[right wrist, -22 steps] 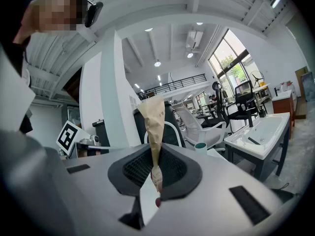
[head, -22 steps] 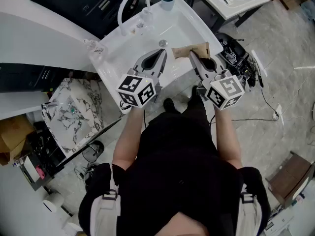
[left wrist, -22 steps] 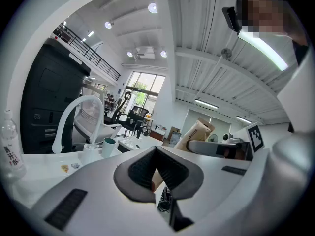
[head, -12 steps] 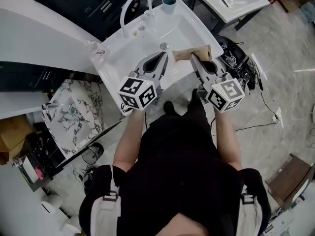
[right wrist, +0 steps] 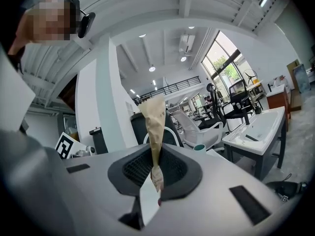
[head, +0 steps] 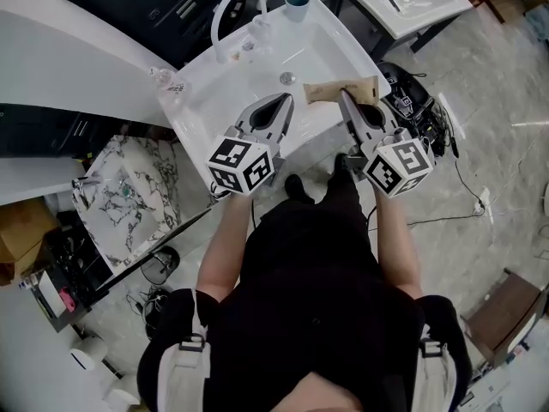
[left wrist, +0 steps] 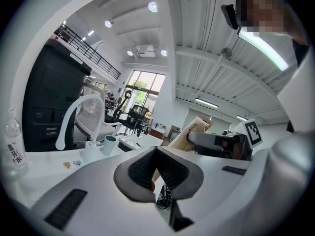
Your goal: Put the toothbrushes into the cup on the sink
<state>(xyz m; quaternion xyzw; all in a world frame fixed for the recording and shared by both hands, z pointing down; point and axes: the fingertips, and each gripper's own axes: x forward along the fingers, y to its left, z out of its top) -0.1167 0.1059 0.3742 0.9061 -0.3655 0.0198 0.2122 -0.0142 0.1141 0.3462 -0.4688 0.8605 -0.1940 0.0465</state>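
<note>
**DESK:** What does the frame show at the sink?

**OPERATOR:** Seen from above, my right gripper is over the near right rim of the white sink. Its jaws are pinched on a brown paper packet, which I take to be a wrapped toothbrush. The packet lies roughly level, crosswise to the jaws. In the right gripper view it rises between the pads as a tall brown strip.

**DESK:** And the other hand?

**OPERATOR:** My left gripper hangs just beside it over the basin. Its tips are pressed together with nothing between them.

**DESK:** Where is the target?

**OPERATOR:** The teal cup stands upright on the sink's far corner, near the arched white faucet and well apart from the packet. I can't see into it well enough to say what it holds.

**DESK:** So which step is this?

**OPERATOR:** I judge it to be the carry: the packet is gripped and lifted but not yet delivered. Next I'd need to take the right gripper across the basin to the far corner and tip the packet toward upright. Then I'd bring one end over the cup's mouth and only then spread the jaws. The mouth looks narrow and the packet is long, so alignment matters. Released at a slant, the packet could catch the rim or tip the cup. I see no other toothbrush in these views, so I can't say how many remain.
</note>
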